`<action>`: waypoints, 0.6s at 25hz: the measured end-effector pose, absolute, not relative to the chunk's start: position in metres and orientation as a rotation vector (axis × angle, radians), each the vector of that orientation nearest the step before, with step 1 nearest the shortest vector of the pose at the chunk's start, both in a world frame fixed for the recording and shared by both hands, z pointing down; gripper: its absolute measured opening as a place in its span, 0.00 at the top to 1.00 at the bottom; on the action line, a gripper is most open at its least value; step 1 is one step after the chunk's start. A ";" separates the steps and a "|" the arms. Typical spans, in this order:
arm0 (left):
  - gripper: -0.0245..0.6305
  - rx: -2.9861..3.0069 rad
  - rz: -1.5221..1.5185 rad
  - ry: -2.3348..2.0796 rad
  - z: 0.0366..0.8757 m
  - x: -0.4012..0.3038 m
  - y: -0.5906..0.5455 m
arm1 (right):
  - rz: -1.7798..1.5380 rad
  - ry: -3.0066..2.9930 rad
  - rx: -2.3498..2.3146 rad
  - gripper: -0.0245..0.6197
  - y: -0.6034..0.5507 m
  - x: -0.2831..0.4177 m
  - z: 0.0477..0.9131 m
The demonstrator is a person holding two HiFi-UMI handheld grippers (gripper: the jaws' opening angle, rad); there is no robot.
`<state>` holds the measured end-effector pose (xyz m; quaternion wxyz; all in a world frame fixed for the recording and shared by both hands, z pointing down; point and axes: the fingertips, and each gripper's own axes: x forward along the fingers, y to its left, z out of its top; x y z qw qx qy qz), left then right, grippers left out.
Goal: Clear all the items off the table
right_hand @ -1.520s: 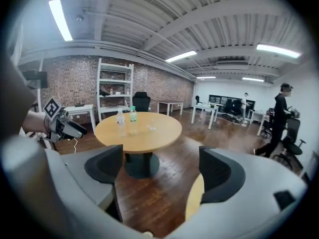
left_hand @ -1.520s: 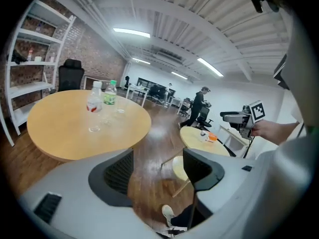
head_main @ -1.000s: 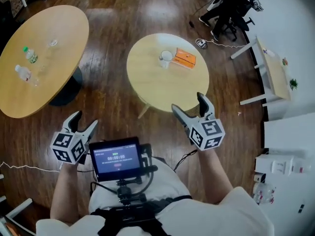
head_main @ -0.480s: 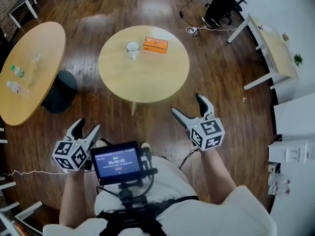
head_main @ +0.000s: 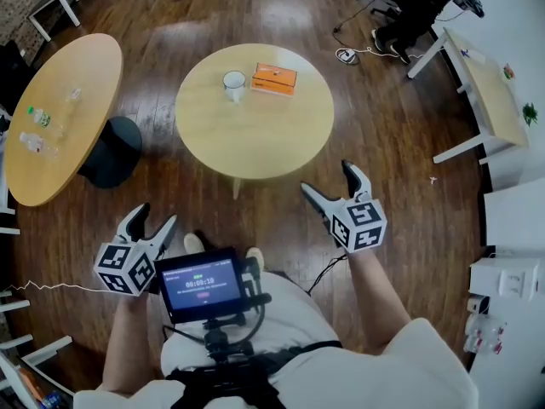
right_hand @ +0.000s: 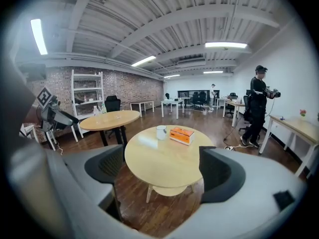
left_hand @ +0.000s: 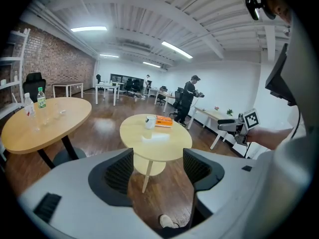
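With left gripper (head_main: 153, 218) and right gripper (head_main: 326, 179) released and empty, grasp the rigid, probably breakable mug (head_main: 234, 82) ahead by its rim.

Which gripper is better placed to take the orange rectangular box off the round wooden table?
Right, probably: the right gripper, open and empty, sits nearer the round wooden table than the left gripper, and the orange rectangular box lies right of the white ceramic mug.
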<state>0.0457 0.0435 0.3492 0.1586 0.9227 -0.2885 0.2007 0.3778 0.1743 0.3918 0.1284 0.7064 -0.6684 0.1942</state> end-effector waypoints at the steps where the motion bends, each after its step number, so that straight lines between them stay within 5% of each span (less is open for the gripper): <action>1: 0.48 2.632 0.581 -0.836 0.350 0.043 0.043 | 0.564 -1.951 2.051 0.20 0.166 0.380 0.396; 15: 0.48 2.589 0.580 -0.852 0.357 0.003 -0.034 | 0.585 -1.927 1.988 0.20 0.019 0.367 0.414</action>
